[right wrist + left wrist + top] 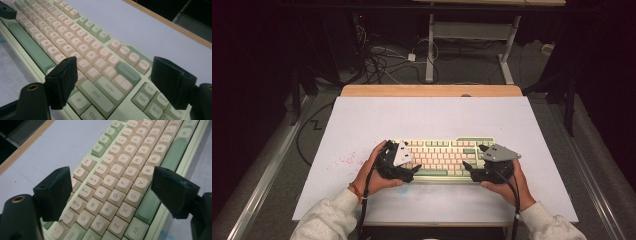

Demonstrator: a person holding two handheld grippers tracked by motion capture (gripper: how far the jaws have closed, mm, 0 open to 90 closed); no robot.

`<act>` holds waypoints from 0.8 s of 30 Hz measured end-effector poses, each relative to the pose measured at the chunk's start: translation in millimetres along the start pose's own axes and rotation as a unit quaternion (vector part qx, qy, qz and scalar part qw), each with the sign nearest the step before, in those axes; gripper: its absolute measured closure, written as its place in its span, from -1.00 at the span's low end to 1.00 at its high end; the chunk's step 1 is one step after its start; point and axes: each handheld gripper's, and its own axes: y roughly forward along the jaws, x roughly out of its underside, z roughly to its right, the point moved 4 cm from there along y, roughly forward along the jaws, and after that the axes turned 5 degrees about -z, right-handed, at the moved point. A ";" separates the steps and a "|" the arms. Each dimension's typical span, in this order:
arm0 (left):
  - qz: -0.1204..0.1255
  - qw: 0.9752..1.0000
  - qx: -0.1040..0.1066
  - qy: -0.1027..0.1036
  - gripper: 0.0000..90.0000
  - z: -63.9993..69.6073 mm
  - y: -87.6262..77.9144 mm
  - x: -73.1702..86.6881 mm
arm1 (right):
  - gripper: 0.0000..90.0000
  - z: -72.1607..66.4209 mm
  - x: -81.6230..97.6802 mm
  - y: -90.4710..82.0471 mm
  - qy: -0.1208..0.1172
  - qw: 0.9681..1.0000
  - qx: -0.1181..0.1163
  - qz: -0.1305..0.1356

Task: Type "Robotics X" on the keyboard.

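A pale grey-white board (432, 120) covers the table, its surface matt and smooth, with a strip of light wood (432, 90) along the far edge. A scatter of pink flecks (348, 160) marks the board near the left hand. Beyond the table the room is dark; a grey floor carries a tangle of cables (382, 62) and the white metal legs of another desk (430, 47).

The keyboard (442, 156) lies on the near half of the board, roughly centred and square to the person. Its case is pale green plastic, long and low. The keycaps are rounded and sculpted, mostly cream with dark letters; the space bar (172, 157), Enter, Shift and the function and navigation keys are sage green.

The left gripper (408, 172) sits over the keyboard's left end, its black blocky jaws spread wide above the letter keys and touching nothing. The right gripper (472, 171) sits over the right end, jaws likewise spread wide above the Enter and Shift keys, nothing between the pads. Each carries a grey three-cornered plate. The hands wear light grey sleeves (329, 220).
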 end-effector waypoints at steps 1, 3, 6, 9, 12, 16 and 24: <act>0.000 1.000 0.000 0.004 -0.68 1.5 0.7 -0.2 | -0.58 -0.2 0.2 1.0 0.000 1.000 0.003 0.000; 0.006 1.000 -0.002 0.005 -0.68 3.9 1.5 -0.8 | -0.59 -1.4 0.0 1.6 0.001 1.000 -0.002 0.004; 0.007 1.000 -0.011 0.007 -0.68 4.3 3.0 -1.3 | -0.57 -3.4 -0.9 1.6 -0.006 1.000 -0.004 0.003; 0.008 1.000 -0.016 0.001 -0.68 2.2 4.9 -1.6 | -0.58 -4.6 -1.8 2.8 -0.011 1.000 0.000 0.002; 0.013 1.000 -0.024 -0.004 -0.67 0.0 5.1 -1.9 | -0.59 -4.8 -3.8 3.7 -0.015 1.000 0.010 0.005; 0.014 0.999 -0.035 -0.002 -0.63 -2.3 4.6 -1.8 | -0.59 -4.6 -7.2 4.1 -0.020 1.000 0.018 0.011; 0.022 0.999 -0.042 0.011 -0.58 -3.9 -2.0 -2.3 | -0.58 -6.8 -11.2 2.4 -0.029 0.999 0.026 0.017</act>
